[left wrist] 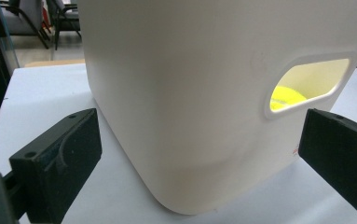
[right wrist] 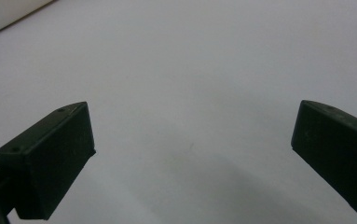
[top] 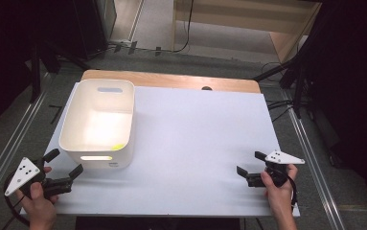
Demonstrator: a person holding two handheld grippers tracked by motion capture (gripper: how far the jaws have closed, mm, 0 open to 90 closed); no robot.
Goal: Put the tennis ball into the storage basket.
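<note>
A: High view: left gripper, jaws wide, sits at the near corner of the white bin, a yellow ball inside.

B: Left gripper view: ball glows through the handle slot. Risk?

A: A jaw could nudge the bin and slide it.

B: Right gripper view: right gripper gapes wide over bare table, holding nothing, well apart.
</note>
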